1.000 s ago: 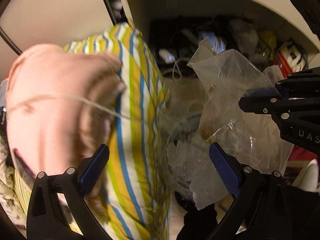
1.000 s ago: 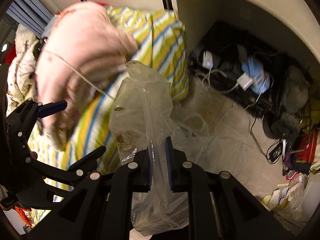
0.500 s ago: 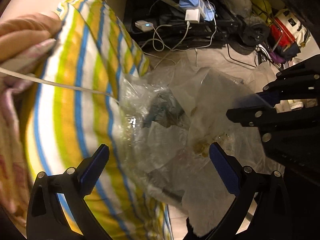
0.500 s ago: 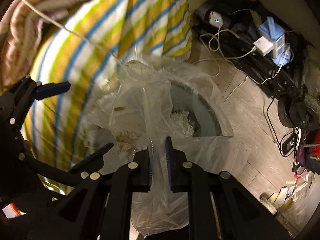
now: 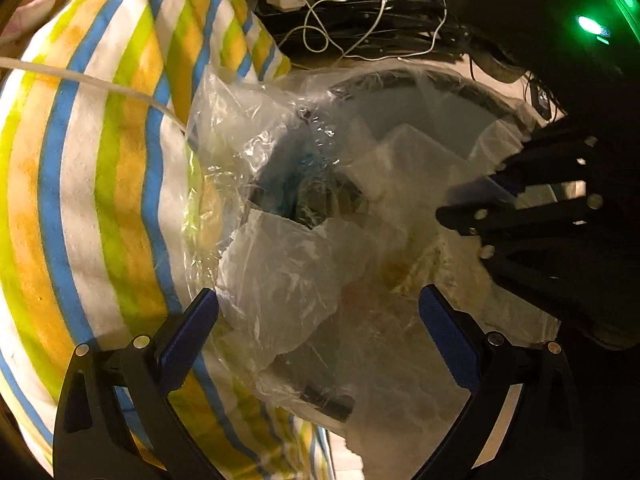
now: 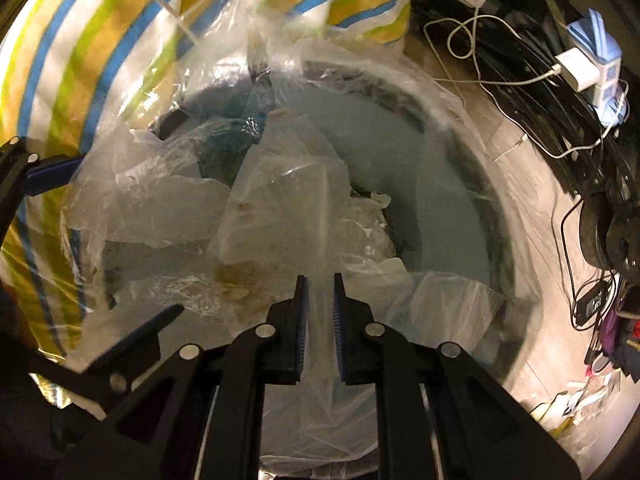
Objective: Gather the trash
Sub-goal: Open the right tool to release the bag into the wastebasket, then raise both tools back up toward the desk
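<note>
Over the bin [image 6: 460, 208], right gripper [image 6: 319, 312] jaws pinching plastic bag [image 6: 280, 208], left gripper [image 5: 316, 334] jaws wide, empty

Soiled clear plastic bag [image 6: 276, 216] over lined bin [image 6: 452, 216]

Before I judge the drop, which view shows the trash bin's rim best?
The right wrist view: the lined trash bin shows most of its round rim below the soiled plastic bag. The left wrist view shows only the far rim; plastic hides the rest.
</note>
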